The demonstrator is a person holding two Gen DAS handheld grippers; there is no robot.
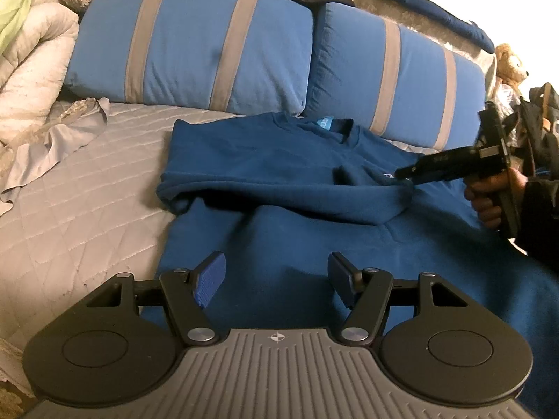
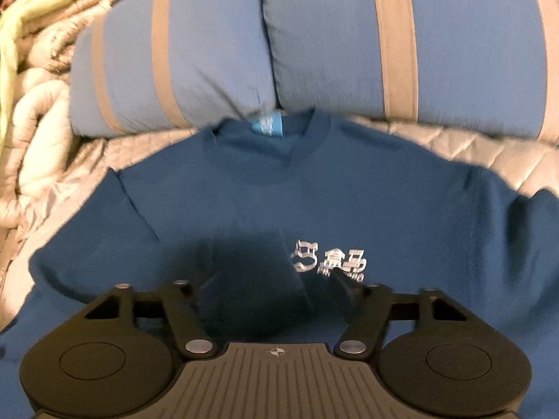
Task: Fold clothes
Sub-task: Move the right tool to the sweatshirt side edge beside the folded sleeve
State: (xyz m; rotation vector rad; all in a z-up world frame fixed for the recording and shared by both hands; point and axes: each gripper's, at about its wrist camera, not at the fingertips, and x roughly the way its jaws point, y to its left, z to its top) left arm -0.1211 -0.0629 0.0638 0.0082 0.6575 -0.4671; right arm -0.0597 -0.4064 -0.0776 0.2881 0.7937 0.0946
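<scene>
While the blue sweatshirt [image 1: 279, 160] lies on the bed [image 1: 87, 181], left tool [image 1: 276, 279] hovers spread above it — right tool [image 1: 407, 174] pinches sleeve fold, approx. mid-chest.

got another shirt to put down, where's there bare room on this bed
Bare quilted bedspread lies left of the blue sweatshirt, bordered by the striped pillows behind and the rumpled grey cloth at far left. A thin strip shows between collar and pillows. The right side is crowded: sweatshirt, right gripper, hand.
</scene>
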